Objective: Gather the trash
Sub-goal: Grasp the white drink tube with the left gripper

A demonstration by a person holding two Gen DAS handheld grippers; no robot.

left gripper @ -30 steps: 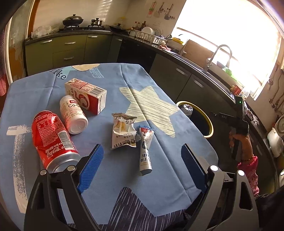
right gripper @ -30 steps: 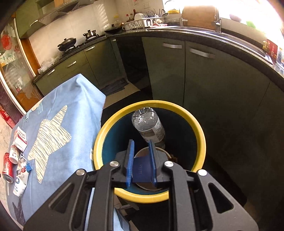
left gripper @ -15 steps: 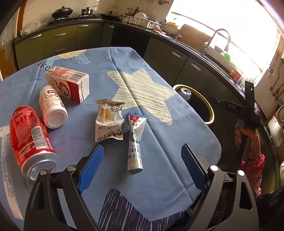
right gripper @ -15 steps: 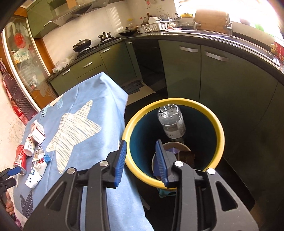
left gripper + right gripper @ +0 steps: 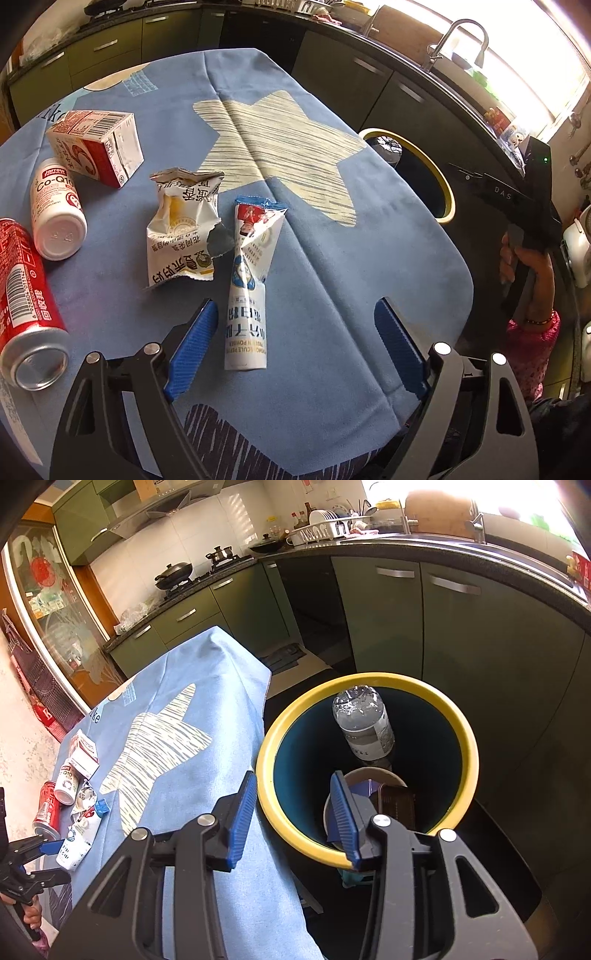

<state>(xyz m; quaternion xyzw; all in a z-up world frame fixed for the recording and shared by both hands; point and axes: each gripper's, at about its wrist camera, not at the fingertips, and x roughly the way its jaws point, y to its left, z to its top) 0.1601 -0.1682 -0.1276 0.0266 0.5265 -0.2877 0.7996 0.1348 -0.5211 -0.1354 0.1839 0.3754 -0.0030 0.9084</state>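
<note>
Left gripper (image 5: 291, 347): jaws spread wide, empty, low over the blue tablecloth (image 5: 332, 266), with the powder sachet (image 5: 249, 295) lying between its blue pads.

Items we count on the cloth, left to right:
- red cola can (image 5: 26, 306), on its side, open end toward us;
- white Co-Q10 bottle (image 5: 55, 214), on its side, just beside the can;
- red-and-white carton (image 5: 98, 147), behind the bottle;
- crumpled snack wrapper (image 5: 183, 229), torn edge touching the sachet's upper end.

Yellow-rimmed bin (image 5: 461, 731): on the floor just off the table's right edge, already holding a clear plastic bottle (image 5: 364, 723) and other items.

Right gripper (image 5: 293, 812): jaws parted, empty, straddling the bin's near rim.

Risks, as we judge them:
- the sachet is flat and thin; pads closing too high would slip over it;
- closing too low may pinch the cloth and drag it, setting the can or bottle rolling;
- the touching wrapper may be nudged or lifted along.
</note>
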